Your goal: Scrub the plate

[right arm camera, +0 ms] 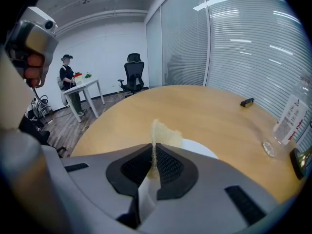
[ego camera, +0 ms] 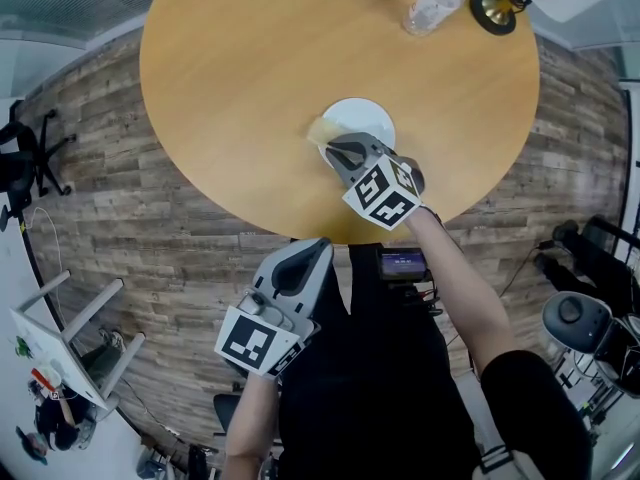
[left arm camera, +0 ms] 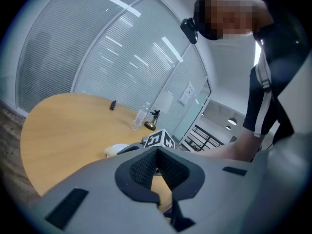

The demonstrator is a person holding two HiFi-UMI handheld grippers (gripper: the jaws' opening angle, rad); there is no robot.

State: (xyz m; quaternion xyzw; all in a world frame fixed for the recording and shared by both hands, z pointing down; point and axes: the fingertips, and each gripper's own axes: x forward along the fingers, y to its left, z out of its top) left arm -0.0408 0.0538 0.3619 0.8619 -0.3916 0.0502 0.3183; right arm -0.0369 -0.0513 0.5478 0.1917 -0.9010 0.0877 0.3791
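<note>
Left hand-held gripper (ego camera: 316, 248): clenched, empty. My right hand-held gripper (ego camera: 335, 149) pinches one thin yellow sponge (ego camera: 322, 130) over one round white plate (ego camera: 368, 118); round wooden counter (ego camera: 240, 88).

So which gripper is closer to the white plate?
Right. The right gripper is over the plate, pinching a yellow sponge; the left gripper sits off the table, near the person's body.

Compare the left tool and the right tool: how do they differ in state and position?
The right tool is shut on a yellow sponge; the left tool is shut on nothing. The right tool is over the plate; the left tool hangs off the table, beyond its near edge. Both are grey.
</note>
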